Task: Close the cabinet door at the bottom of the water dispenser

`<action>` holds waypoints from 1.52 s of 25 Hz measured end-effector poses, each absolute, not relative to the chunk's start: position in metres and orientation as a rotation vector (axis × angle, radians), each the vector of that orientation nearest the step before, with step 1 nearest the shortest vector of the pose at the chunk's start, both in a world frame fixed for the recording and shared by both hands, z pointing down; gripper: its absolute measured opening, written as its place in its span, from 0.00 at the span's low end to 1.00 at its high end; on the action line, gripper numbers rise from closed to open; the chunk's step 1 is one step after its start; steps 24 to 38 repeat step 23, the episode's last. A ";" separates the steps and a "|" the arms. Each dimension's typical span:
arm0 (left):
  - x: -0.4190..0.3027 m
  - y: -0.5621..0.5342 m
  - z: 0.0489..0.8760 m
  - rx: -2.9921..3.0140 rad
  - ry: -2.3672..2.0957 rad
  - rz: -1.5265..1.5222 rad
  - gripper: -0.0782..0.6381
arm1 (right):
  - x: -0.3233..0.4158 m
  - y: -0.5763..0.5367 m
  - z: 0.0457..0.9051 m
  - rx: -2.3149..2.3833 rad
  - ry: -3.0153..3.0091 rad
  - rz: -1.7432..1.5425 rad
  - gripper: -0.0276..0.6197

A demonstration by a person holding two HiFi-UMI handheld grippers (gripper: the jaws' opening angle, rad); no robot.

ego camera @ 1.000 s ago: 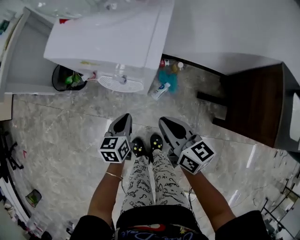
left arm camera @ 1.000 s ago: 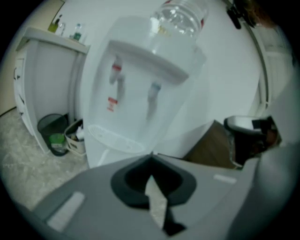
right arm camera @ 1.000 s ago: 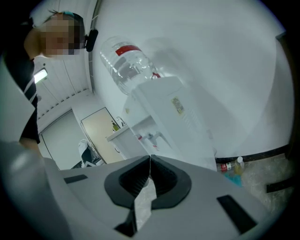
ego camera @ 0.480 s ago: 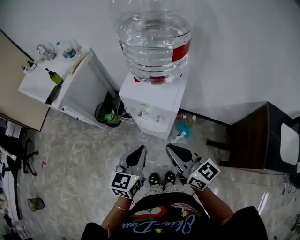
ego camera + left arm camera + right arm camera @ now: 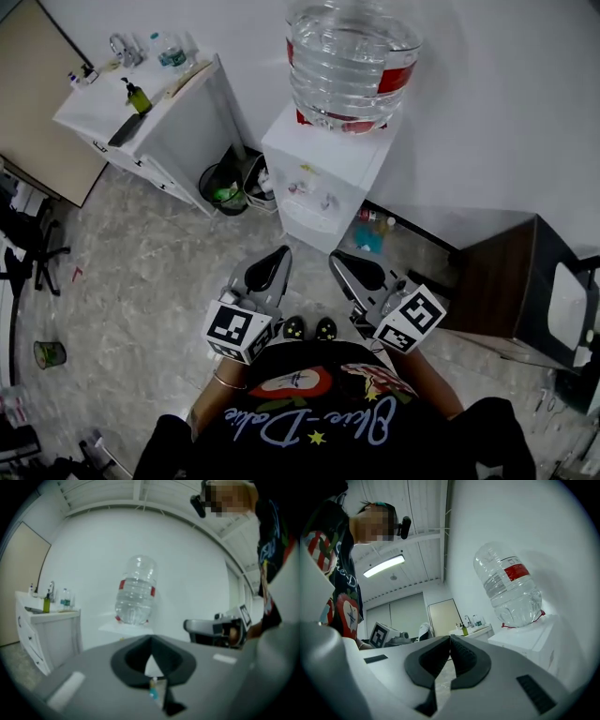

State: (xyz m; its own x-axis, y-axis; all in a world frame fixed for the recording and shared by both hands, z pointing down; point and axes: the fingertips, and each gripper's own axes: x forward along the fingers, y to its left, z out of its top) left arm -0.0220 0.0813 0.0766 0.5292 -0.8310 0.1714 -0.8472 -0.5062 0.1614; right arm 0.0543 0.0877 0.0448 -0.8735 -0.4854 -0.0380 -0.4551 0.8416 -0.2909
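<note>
Head view: water dispenser (image 5: 323, 183) at upper centre of frame, big bottle (image 5: 352, 61) on top, sink unit (image 5: 150, 112) at upper left, waste bin (image 5: 223, 190) between the two. Compared with a second ago: dispenser no longer close under the camera with only its top showing, now further up the frame and smaller, whole bottle in sight. Judged as straightening up and backing off. Left claw (image 5: 272, 261) and right claw (image 5: 345, 265) at lower centre, held side by side over the floor (image 5: 141, 281), well apart from the dispenser, touching nothing. Cabinet door at the dispenser's foot, just above the claws in frame, badly foreshortened; no leaf seen swung out over the floor, so probably shut already, though not certain from this angle. Left gripper view: left claw (image 5: 151, 641) pressed together at the tips, nothing pinched; bottle (image 5: 136, 590) at mid-frame beyond, sink unit (image 5: 47, 620) at left edge, right claw (image 5: 215, 627) at right. Door below the frame, not shown. Right gripper view: right claw (image 5: 449, 639) likewise pressed together and empty; bottle (image 5: 508, 585) at upper right, dispenser top (image 5: 529, 634) under it, left gripper's marker cube (image 5: 379, 634) at lower left. Meaning for task: no contact with door now; closing either finished or needing a fresh approach low down.
</note>
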 end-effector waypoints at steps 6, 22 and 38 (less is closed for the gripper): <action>-0.030 0.054 0.137 2.503 -1.439 0.117 0.10 | 0.054 0.056 0.110 -0.733 2.883 -0.492 0.07; -0.019 0.067 0.124 2.541 -1.406 0.153 0.11 | 0.054 0.073 0.094 -0.723 2.970 -0.440 0.07; -0.018 0.067 0.127 2.537 -1.399 0.142 0.11 | 0.054 0.073 0.098 -0.722 2.973 -0.440 0.07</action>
